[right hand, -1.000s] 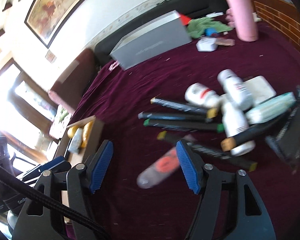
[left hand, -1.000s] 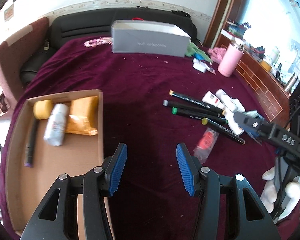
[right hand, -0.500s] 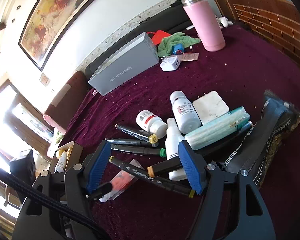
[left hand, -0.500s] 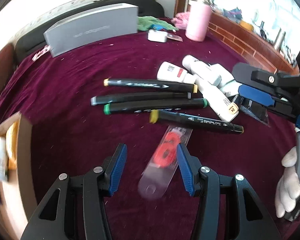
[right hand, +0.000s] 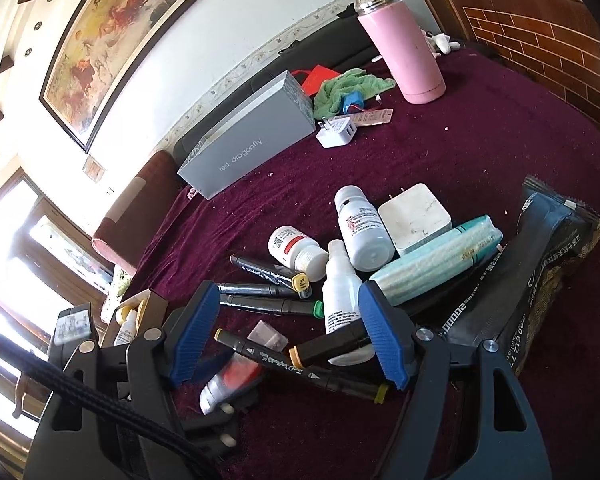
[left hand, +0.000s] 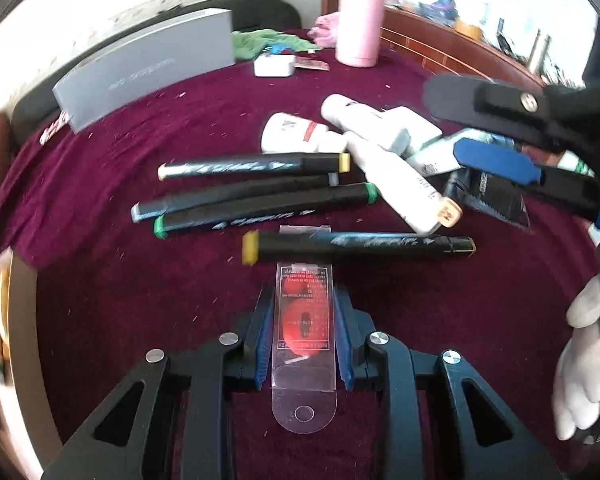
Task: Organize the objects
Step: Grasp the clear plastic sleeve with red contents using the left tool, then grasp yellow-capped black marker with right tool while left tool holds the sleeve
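Closing your left claw (left hand: pixel 303 330) on the clear, red-printed plastic packet (left hand: pixel 303 320), seemingly for boxing, your right claw (right hand: pixel 288 334) hovers released.

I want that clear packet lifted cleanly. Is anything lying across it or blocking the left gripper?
Yes. The left gripper is closing around the clear packet, but the yellow-capped marker lies across the packet's far end.

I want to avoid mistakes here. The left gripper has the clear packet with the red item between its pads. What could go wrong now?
1. The left gripper is closing on the thin clear packet; it may bend or slip out.
2. The packet's far end lies under the yellow-capped marker, so lifting may drag or roll that marker.
3. The right gripper hovers open close by, so the two could collide.
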Demonstrator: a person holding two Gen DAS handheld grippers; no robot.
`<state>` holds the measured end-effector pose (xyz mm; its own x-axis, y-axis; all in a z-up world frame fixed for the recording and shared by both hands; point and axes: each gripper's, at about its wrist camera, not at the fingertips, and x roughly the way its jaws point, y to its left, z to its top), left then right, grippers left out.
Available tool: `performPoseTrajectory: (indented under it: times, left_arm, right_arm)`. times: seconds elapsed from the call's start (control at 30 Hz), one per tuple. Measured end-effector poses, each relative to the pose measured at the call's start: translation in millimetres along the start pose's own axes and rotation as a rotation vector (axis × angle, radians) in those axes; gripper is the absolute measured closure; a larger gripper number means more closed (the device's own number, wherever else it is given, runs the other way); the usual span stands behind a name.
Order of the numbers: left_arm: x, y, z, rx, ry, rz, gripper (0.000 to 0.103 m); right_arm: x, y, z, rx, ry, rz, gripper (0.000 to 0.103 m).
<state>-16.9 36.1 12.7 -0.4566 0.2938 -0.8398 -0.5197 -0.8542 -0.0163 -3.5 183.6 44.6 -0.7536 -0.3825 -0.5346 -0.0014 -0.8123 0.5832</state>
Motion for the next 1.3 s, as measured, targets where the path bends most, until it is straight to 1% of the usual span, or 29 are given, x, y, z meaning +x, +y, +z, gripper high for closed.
performPoseTrajectory:
  times: [0.1, 0.17, 0.33, 0.37, 0.4, 0.47, 0.5, 0.57, 0.6, 0.7, 0.73, 0.83, 0.93, 1.0, 1.07, 1.13, 1.23, 1.3]
  left_arm:
    - [-10.1, 17.6, -14.1, -0.069, -0.001, -0.035, 0.08]
    - [-19.0, 28.5, -24.5, -0.105, -0.001, -0.045, 0.08]
    - [-44.2, 55.5, -62.5, -0.179, -0.001, -0.043, 0.08]
    - [-47.8, 58.5, -68.8, -0.189, 0.001, -0.042, 0.08]
    - [-51.9, 62.0, -75.9, -0.198, 0.002, -0.051, 0.08]
    - [-56.3, 63.8, -82.8, -0.203, 0.0, -0.058, 0.08]
    - [-57.3, 64.0, -84.3, -0.202, 0.001, -0.058, 0.079]
    - [-57.8, 62.5, -85.0, -0.197, -0.004, -0.052, 0.079]
    - [-58.1, 61.5, -85.3, -0.198, -0.006, -0.05, 0.079]
    - [-58.4, 60.9, -85.7, -0.198, -0.022, -0.046, 0.079]
    - [-58.3, 62.5, -86.3, -0.207, -0.03, -0.053, 0.079]
    - [-59.2, 68.1, -89.8, -0.248, -0.05, -0.084, 0.079]
    - [-60.4, 71.1, -93.2, -0.265, -0.068, -0.101, 0.079]
    - [-60.6, 71.4, -93.6, -0.27, -0.072, -0.106, 0.079]
    - [-60.4, 72.1, -93.3, -0.276, -0.073, -0.109, 0.079]
    - [-60.6, 72.4, -93.9, -0.276, -0.077, -0.114, 0.079]
    - [-60.4, 72.9, -94.5, -0.282, -0.083, -0.118, 0.079]
    - [-60.4, 72.8, -94.8, -0.285, -0.086, -0.12, 0.079]
  right_arm:
    - [-1.3, 1.0, -1.1, -0.005, -0.004, 0.015, 0.031]
    - [-1.4, 2.7, -2.1, -0.008, -0.002, 0.034, 0.03]
    - [1.3, 17.0, -8.3, -0.061, 0.022, 0.08, 0.03]
    - [3.9, 20.7, -10.1, -0.072, 0.039, 0.097, 0.03]
    - [9.4, 26.2, -13.1, -0.091, 0.079, 0.118, 0.03]
    - [18.7, 37.8, -17.3, -0.143, 0.145, 0.115, 0.03]
    - [24.7, 47.8, -22.1, -0.199, 0.196, 0.096, 0.03]
    - [30.1, 59.0, -29.6, -0.272, 0.251, 0.059, 0.03]
    - [33.4, 65.7, -34.7, -0.327, 0.292, 0.019, 0.03]
    - [35.1, 76.3, -46.9, -0.476, 0.35, -0.09, 0.03]
    - [35.7, 78.9, -52.1, -0.543, 0.369, -0.135, 0.03]
    - [42.0, 77.7, -61.6, -0.686, 0.406, -0.248, 0.03]
    - [52.1, 73.3, -68.1, -0.76, 0.448, -0.303, 0.03]
    - [59.5, 72.8, -69.0, -0.779, 0.468, -0.327, 0.031]
    - [62.5, 72.8, -65.1, -0.746, 0.485, -0.324, 0.037]
    - [64.8, 74.2, -60.7, -0.688, 0.52, -0.301, 0.062]
    - [64.1, 76.9, -60.3, -0.624, 0.542, -0.321, 0.073]
    - [61.8, 76.4, -58.1, -0.529, 0.573, -0.263, 0.074]
